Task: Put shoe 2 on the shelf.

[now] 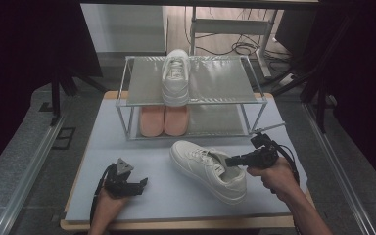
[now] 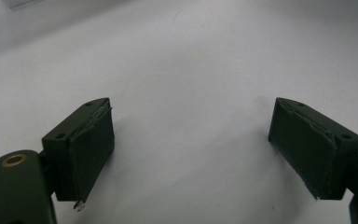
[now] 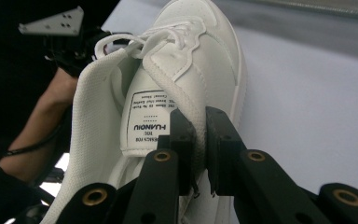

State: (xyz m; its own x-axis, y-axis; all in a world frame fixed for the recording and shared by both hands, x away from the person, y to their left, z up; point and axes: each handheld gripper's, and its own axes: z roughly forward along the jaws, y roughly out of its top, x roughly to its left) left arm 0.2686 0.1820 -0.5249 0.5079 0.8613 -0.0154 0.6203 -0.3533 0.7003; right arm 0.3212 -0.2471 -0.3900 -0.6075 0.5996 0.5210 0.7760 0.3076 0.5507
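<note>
**White shoe pinched at its collar, left jaws wide apart**

Your right gripper [image 1: 232, 160] has its jaws clamped on the padded collar of the white shoe [image 1: 206, 169], as the right gripper view shows: one jaw sits inside the opening beside the printed tongue label, the other outside against the side wall. The shoe is on the near half of the tabletop [image 1: 127, 191], toe pointing far-left and heel towards your right hand [image 1: 274, 177].

Your left gripper [image 1: 126, 182] is at the near left, well apart from the shoe. Its jaws stand wide apart over bare tabletop with nothing between them.

At the far side stands a two-level shoe rack [image 1: 215, 83]. A matching white shoe [image 1: 176, 78] sits on its top shelf, and a pair of pink shoes [image 1: 164, 120] sits on the lower shelf, directly below.
</note>
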